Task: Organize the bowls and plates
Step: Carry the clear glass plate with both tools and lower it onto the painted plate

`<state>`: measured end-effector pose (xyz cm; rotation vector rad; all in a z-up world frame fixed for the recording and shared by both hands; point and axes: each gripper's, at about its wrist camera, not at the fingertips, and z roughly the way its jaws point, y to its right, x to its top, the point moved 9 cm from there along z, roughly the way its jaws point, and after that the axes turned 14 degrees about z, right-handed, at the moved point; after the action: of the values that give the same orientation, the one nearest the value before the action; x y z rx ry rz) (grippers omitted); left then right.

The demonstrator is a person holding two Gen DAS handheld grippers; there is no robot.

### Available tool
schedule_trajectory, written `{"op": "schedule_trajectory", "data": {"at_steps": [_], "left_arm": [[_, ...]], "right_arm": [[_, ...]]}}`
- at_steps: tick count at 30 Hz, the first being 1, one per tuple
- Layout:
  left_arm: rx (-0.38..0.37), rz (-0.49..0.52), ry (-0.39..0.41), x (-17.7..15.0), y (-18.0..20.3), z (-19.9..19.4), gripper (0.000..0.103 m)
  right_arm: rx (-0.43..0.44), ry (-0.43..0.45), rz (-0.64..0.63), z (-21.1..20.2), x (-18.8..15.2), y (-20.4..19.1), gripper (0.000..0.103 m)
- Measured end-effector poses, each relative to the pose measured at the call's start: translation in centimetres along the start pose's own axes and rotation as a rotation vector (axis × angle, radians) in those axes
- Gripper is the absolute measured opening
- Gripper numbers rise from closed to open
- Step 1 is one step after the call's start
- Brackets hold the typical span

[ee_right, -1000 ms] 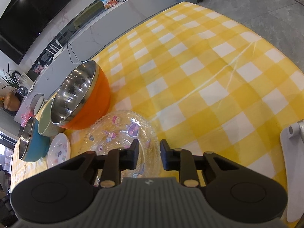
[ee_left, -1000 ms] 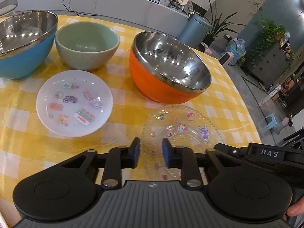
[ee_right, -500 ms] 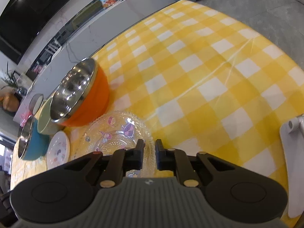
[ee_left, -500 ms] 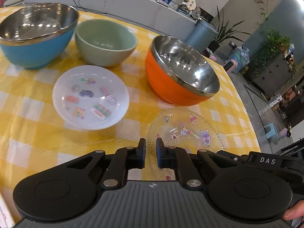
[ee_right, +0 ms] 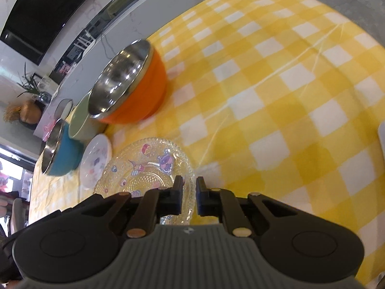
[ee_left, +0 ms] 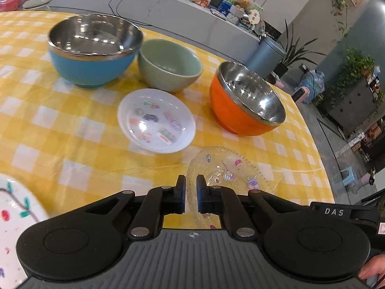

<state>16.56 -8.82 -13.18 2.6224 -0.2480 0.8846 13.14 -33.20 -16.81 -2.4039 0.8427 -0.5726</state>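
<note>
We see the near part of the clear glass plate point(ee_left: 226, 173) hidden behind the left gripper point(ee_left: 191, 192) and its body, and likewise behind the right gripper point(ee_right: 187, 192) in the right wrist view. A white patterned plate point(ee_left: 14, 207) is cut off by the left wrist view's left edge, and only a fingertip point(ee_left: 371, 268) shows at its lower right corner. From the right wrist, the green bowl point(ee_right: 79, 122) sits mostly hidden behind the orange bowl point(ee_right: 144, 86), and a white object point(ee_right: 382, 139) is cut by the right edge, too little shown to identify.
</note>
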Motion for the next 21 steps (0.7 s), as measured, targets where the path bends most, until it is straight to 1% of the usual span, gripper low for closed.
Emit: {"op": "schedule_trajectory", "data": {"at_steps": [4, 14, 18, 21], "left_arm": [[0.013, -0.010, 0.014, -0.3, -0.5, -1.3, 0.009], [0.046, -0.035, 0.055, -0.9, -2.2, -4.8, 0.009], [0.068, -0.034, 0.073, -0.8, -3.2, -6.5, 0.009], [0.084, -0.053, 0.082, -1.2, -4.3, -7.5, 0.009]], "right_arm": [[0.024, -0.029, -0.004, -0.1, -1.3, -0.4, 0.009], [0.092, -0.067, -0.020, -0.7, -3.8, -2.2, 0.009], [0.124, -0.074, -0.035, -1.0, -5.0, -3.4, 0.009], [0.149, -0.074, -0.062, -1.2, -5.9, -4.6, 0.008]]}}
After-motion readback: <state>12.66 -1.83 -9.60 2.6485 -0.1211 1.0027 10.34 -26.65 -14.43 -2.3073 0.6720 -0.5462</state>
